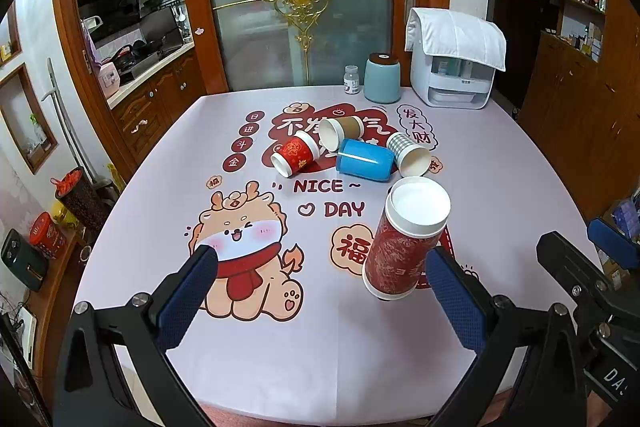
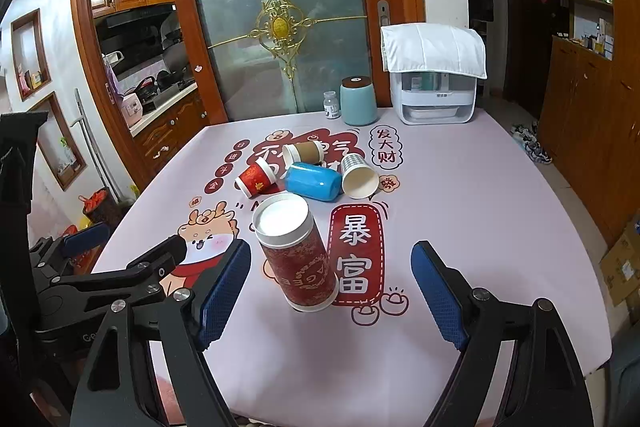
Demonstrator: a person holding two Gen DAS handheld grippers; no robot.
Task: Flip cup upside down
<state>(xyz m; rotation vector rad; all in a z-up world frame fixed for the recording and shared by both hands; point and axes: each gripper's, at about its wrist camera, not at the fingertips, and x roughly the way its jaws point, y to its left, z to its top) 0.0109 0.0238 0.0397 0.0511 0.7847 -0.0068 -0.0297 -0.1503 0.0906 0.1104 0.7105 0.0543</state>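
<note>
A tall dark red paper cup (image 1: 404, 239) stands upside down on the table, its white base up; it also shows in the right wrist view (image 2: 298, 255). My left gripper (image 1: 320, 267) is open and empty, the cup just inside its right finger. My right gripper (image 2: 332, 267) is open and empty, its fingers apart on either side of the cup without touching it. Behind lie several cups on their sides: a small red one (image 1: 294, 157), a brown one (image 1: 340, 133), a blue one (image 1: 366, 161) and a checked one (image 1: 410, 153).
At the table's far edge stand a teal canister (image 1: 382, 77), a small jar (image 1: 351, 79) and a white appliance under a cloth (image 1: 454, 67). The printed tablecloth (image 1: 160, 211) covers the table. A glass door and wooden cabinets lie behind.
</note>
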